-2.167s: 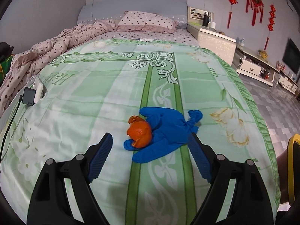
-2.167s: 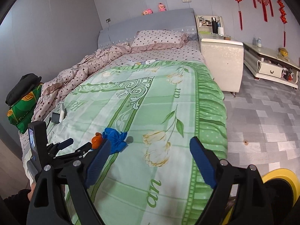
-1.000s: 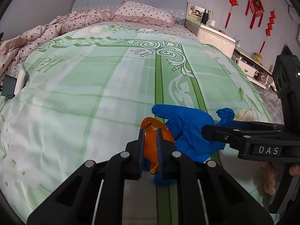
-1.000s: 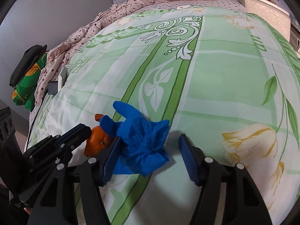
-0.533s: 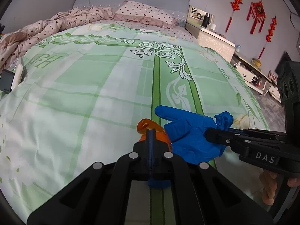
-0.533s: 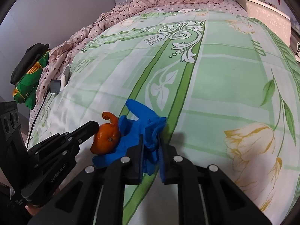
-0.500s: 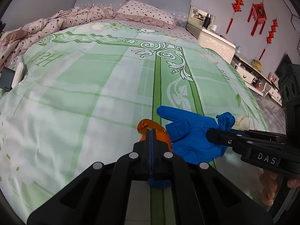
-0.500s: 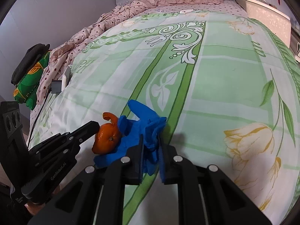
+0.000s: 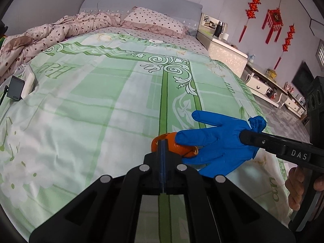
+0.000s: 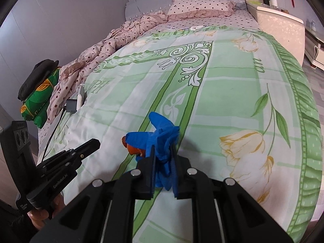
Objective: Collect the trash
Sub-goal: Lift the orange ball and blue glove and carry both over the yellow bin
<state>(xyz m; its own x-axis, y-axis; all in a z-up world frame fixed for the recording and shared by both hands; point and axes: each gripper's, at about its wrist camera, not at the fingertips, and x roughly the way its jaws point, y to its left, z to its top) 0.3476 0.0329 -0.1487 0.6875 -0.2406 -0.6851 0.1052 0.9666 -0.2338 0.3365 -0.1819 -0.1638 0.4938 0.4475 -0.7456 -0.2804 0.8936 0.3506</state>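
Now: left gripper (image 9: 163, 141) jaws pinch orange peel (image 9: 178, 144) | right gripper (image 10: 163, 158) jaws clamp blue glove (image 9: 218, 141), fingers pointing leftward

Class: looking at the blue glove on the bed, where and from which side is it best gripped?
Grip the blue glove at its bunched cuff end, coming from the bed's near edge. The cuff gathers into a thick wad the pads can pinch; the spread fingers lie thin and floppy. The right tool is clamped there.

A green floral bedspread (image 9: 101, 105) covers the bed. A polka-dot pillow (image 9: 154, 21) lies at the headboard end, with a rumpled dotted quilt (image 9: 50, 34) along the bed's left edge. A small grey charger (image 9: 14, 90) sits near that edge. Red hanging ornaments (image 9: 273, 20) decorate the wall.
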